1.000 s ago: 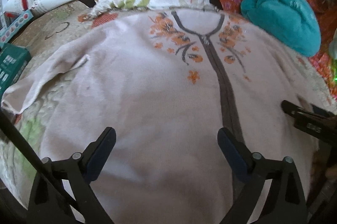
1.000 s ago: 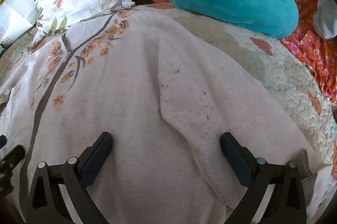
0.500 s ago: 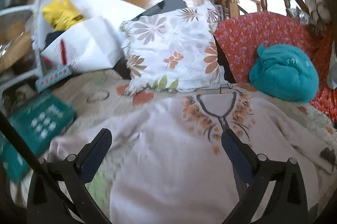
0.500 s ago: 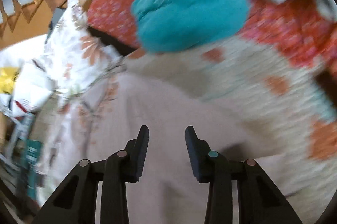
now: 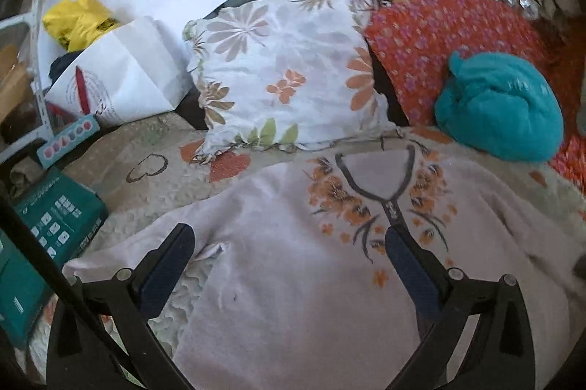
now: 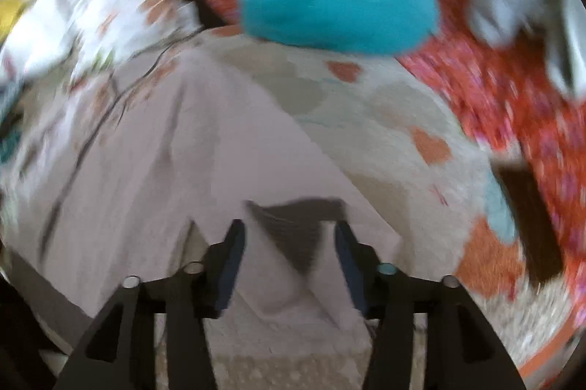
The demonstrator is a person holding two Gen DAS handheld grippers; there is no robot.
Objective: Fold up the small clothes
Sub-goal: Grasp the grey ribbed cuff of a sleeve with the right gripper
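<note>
A pale pink sweater with orange flowers and a grey zip band lies flat on a quilted bed cover. My left gripper is open and empty, held above the sweater's left shoulder and sleeve. In the blurred right wrist view the sweater spreads to the left. My right gripper is partly closed around the sleeve's grey ribbed cuff. The cuff sits between the fingers, which stand a little apart from it.
A flowered pillow and a teal bundle lie behind the sweater. An orange flowered cushion is at the back right. A white paper bag and a green box are at the left.
Both grippers lifted and tilted up from the sweater. The right gripper narrowed from wide open and moved to the sleeve cuff. The left stayed open.
</note>
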